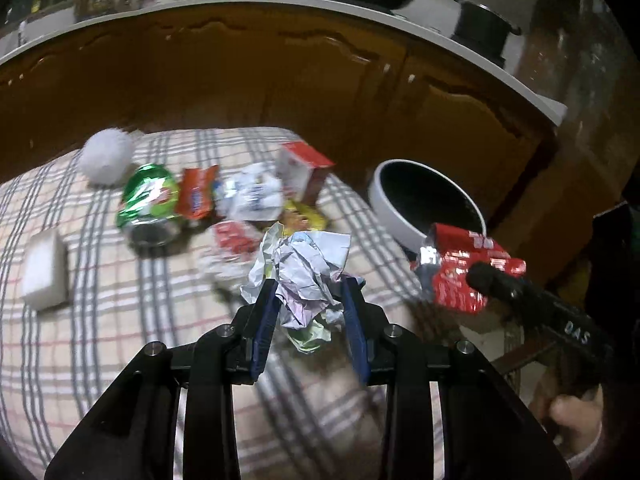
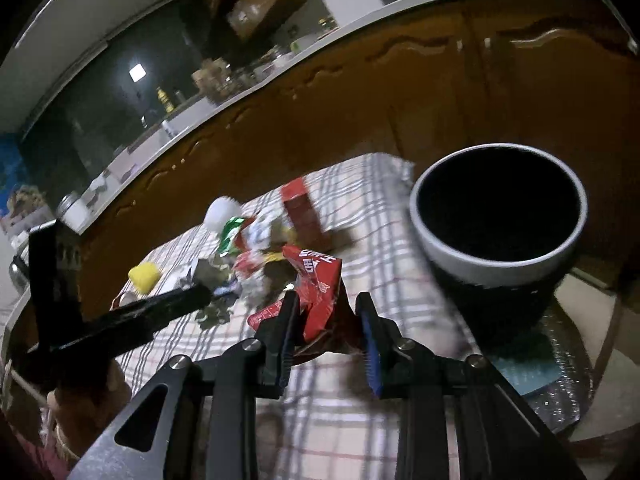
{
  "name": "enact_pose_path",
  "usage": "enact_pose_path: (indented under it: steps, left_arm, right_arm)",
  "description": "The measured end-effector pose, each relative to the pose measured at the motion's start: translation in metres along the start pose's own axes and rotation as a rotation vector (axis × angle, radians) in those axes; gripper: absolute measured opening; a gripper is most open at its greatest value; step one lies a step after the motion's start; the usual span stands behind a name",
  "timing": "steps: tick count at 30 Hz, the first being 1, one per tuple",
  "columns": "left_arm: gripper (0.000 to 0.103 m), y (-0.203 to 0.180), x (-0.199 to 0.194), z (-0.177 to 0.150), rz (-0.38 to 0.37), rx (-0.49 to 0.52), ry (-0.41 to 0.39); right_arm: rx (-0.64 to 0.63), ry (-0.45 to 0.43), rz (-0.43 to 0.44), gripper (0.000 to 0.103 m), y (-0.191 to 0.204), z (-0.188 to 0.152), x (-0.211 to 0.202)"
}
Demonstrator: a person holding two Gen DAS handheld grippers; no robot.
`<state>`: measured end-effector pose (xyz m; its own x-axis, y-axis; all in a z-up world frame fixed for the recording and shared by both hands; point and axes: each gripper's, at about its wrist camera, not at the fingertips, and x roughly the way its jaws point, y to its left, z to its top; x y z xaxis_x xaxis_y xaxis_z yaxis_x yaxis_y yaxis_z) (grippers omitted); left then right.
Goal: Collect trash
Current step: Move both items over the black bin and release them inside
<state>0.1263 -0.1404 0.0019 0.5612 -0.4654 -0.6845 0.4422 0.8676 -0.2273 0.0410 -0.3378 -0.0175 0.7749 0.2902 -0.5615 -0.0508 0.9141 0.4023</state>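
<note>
Nearest you, your left gripper [image 1: 308,292] has its blue-padded fingers [image 1: 266,320] pinched on a crumpled ball of white paper [image 1: 304,272], which is lifted clear above the plaid tablecloth [image 1: 100,320]; your right gripper [image 2: 328,312] is likewise clamped on a crushed red foil wrapper [image 2: 320,292], which stands up between its pads [image 2: 370,344], and in the left wrist view that wrapper hangs at the right, close to the bin's near rim; just beyond the paper ball lie more scraps on the cloth: a red-and-white wrapper [image 1: 234,238] and a yellow wrapper [image 1: 304,220] behind it; further off and to the left sit a crushed green can [image 1: 150,204], an orange packet [image 1: 198,196] touching it, and a white-and-blue crumpled wrapper [image 1: 252,196] beside that; a white block [image 1: 44,270] rests apart at the near left, a white fluffy ball [image 1: 106,160] at the far left; a red-and-white carton [image 1: 304,168] stands at the far edge of the heap; to the right, off the cloth's edge, the round bin with a white rim and dark inside [image 2: 500,216] stands open-mouthed; behind everything runs a glossy brown cabinet front [image 1: 280,80] under a white counter [image 1: 280,12].
</note>
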Motion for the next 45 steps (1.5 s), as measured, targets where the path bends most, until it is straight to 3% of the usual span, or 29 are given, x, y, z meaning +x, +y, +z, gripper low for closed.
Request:
enact_pose_path:
  steps: [25,45]
  left_arm:
    - [0.031,-0.084,0.065,0.045,-0.107,0.136,0.046]
    - [0.032,-0.122,0.137,0.088,-0.114,0.173,0.116]
  right_arm:
    - [0.100,-0.104,-0.173,0.029,-0.090,0.038,-0.024]
    - [0.111,-0.067,-0.221,0.032,-0.133,0.075,0.002]
